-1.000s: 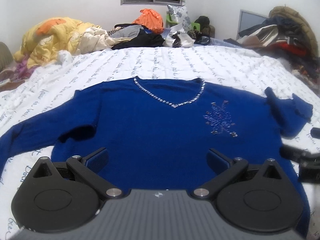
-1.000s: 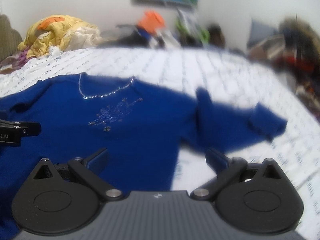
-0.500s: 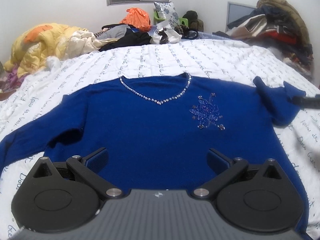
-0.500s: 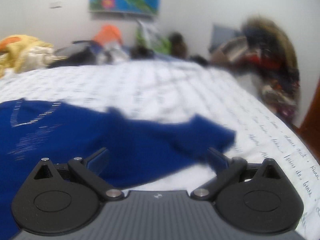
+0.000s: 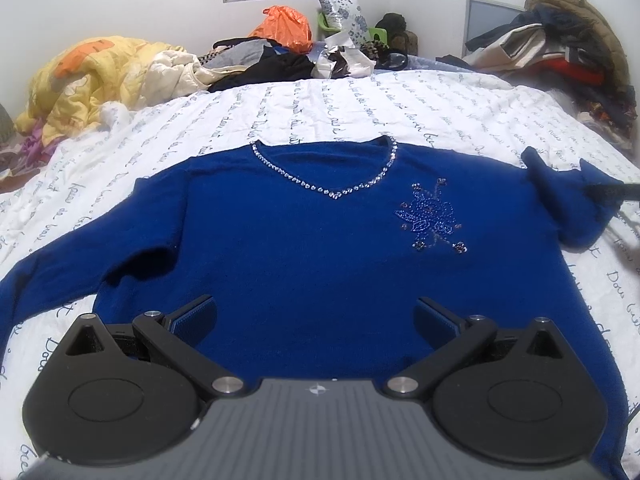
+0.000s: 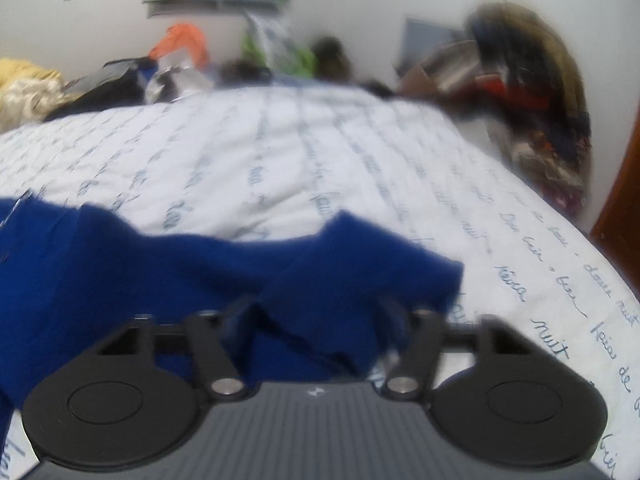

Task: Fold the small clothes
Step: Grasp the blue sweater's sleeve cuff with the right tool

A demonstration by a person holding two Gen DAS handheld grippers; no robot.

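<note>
A royal blue sweater (image 5: pixel 312 240) with a rhinestone V-neckline and a beaded flower lies front-up on the white bed. My left gripper (image 5: pixel 316 316) hovers open and empty over its lower hem. The sweater's right sleeve (image 6: pixel 360 280) is bunched near the bed's right side. My right gripper (image 6: pixel 316 320) is low over that sleeve, its fingers partly closed with the cloth lying between them; the view is blurred. The right gripper's tip also shows in the left wrist view (image 5: pixel 612 190) at the sleeve.
The bed sheet (image 5: pixel 360 100) is white with script print. A yellow quilt (image 5: pixel 80 80) and a pile of clothes and an orange bag (image 5: pixel 284 24) lie at the head. Heaped coats (image 5: pixel 560 40) stand at the right. A wooden door edge (image 6: pixel 620 200) is at far right.
My right gripper has swung right and down onto the bunched right sleeve, and its fingers have narrowed around it. My left gripper stays open, shifting slightly over the hem.
</note>
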